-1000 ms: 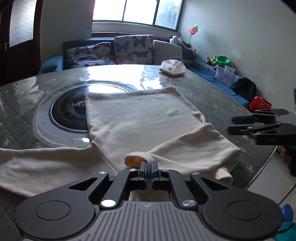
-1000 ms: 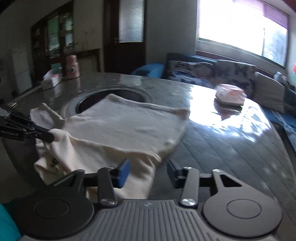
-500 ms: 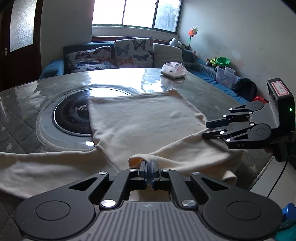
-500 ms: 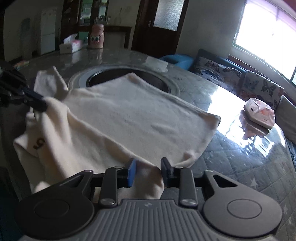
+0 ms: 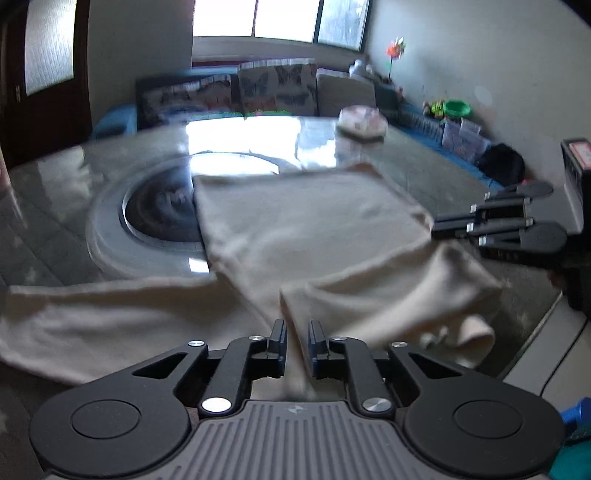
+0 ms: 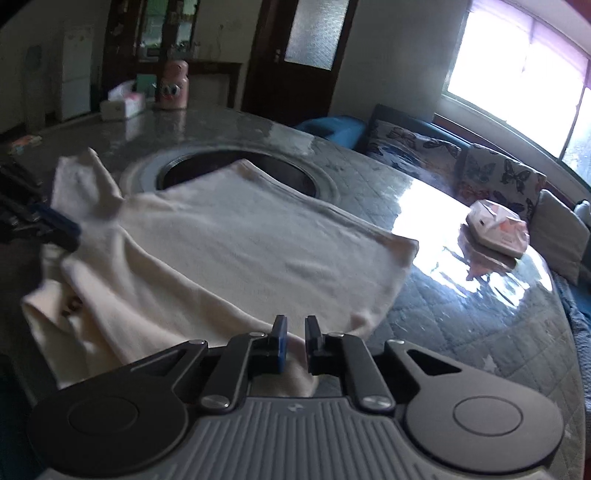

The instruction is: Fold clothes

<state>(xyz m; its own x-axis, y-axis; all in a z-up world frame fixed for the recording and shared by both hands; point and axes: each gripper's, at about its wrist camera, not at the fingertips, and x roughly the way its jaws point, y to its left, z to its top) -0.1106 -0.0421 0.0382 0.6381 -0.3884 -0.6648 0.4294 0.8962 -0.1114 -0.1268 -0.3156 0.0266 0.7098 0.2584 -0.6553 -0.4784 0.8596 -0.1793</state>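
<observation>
Round glass-topped table [image 6: 461, 314] with a dark circular inset [image 5: 162, 210], in a living room. Nearest in the left wrist view, the left gripper [image 5: 296, 332] has its jaws slightly parted with a fold of the cream garment [image 5: 306, 221] lying between them; whether the pads press it cannot be told. In the right wrist view the right gripper [image 6: 294, 332] is likewise narrowly open, cloth edge between the fingers. Beyond, the garment lies spread over the table, partly covering the inset, one sleeve [image 5: 92, 314] extending left. Farther back: pink tissue pack [image 6: 496, 232], butterfly-print cushions [image 6: 502, 177], window [image 5: 277, 18].
</observation>
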